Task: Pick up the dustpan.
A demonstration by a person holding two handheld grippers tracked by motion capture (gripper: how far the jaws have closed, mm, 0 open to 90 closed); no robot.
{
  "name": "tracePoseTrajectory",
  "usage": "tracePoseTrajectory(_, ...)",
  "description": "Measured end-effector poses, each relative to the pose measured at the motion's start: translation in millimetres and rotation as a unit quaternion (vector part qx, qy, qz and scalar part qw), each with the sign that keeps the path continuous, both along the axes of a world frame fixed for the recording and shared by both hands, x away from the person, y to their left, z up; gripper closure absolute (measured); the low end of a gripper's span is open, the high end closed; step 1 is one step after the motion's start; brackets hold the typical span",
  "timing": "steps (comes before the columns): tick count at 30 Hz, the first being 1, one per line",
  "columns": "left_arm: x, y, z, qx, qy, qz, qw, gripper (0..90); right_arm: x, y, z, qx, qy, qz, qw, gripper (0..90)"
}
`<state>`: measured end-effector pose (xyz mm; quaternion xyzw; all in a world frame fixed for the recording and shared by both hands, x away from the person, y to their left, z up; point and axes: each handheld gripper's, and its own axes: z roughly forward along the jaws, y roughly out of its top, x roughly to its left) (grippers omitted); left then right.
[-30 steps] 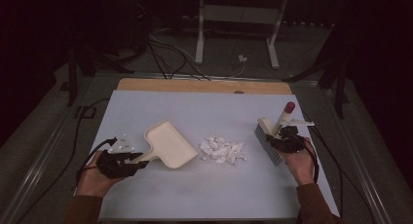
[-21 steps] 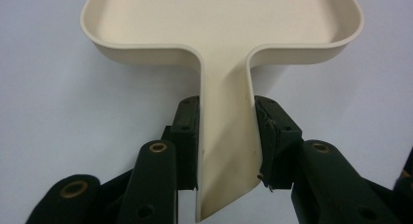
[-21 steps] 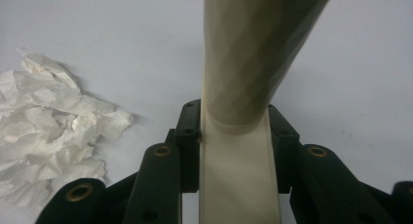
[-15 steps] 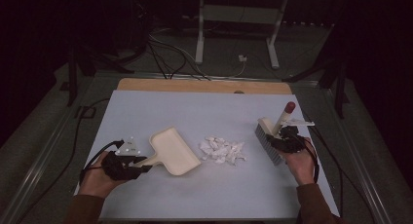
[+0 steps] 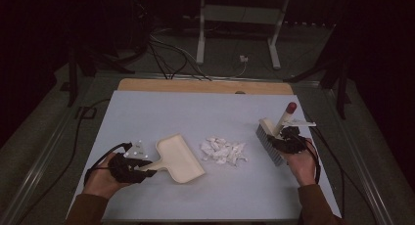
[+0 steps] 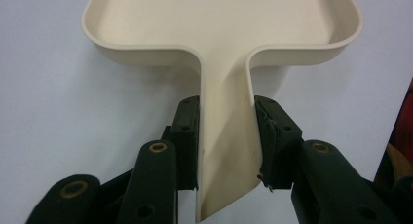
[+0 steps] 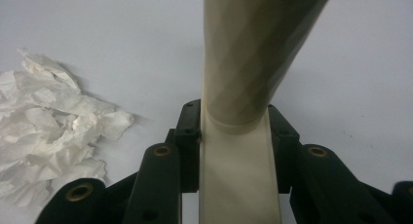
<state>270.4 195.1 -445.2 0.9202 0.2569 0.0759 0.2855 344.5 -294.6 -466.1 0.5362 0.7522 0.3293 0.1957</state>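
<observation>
Gripping: left tongs (image 5: 147, 170) dustpan (image 5: 180, 158) | right tongs (image 5: 280, 137) brush (image 5: 274, 134) | between: paper scraps (image 5: 223, 151)

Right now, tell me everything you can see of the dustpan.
The dustpan is cream, seemingly plastic: a shallow, rounded tray with a raised rim at the back and sides and a flat tapering handle. It looks empty. It lies on the pale table, its open edge toward the paper scraps but apart from them. The left gripper clamps its handle.
</observation>
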Motion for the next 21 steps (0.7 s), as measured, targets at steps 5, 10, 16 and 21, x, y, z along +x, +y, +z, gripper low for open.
tracePoseTrajectory(5, 1.5, -3.5, -0.9, 0.001, 0.001, -0.003, 1.0, 65.9, 0.1, -0.2, 0.0, 0.001, 0.0, 0.0, 1.0, 66.8)
tracePoseTrajectory(10, 3.1, -6.8, -2.3, 0.003, 0.004, -0.006, 1.0, 65.9, 0.0, 0.0, -0.1, 0.001, 0.0, 0.001, 1.0, 66.8)
tracePoseTrajectory(16, 5.2, -9.5, -4.3, 0.008, 0.006, -0.009, 0.9999, 65.9, -0.1, 0.2, -0.1, 0.001, 0.001, 0.001, 1.0, 66.8)
tracePoseTrajectory(21, 6.8, -13.0, -6.0, 0.008, 0.009, -0.009, 0.9999, 65.9, 0.3, 0.0, -0.2, 0.0, -0.001, 0.002, 1.0, 66.8)
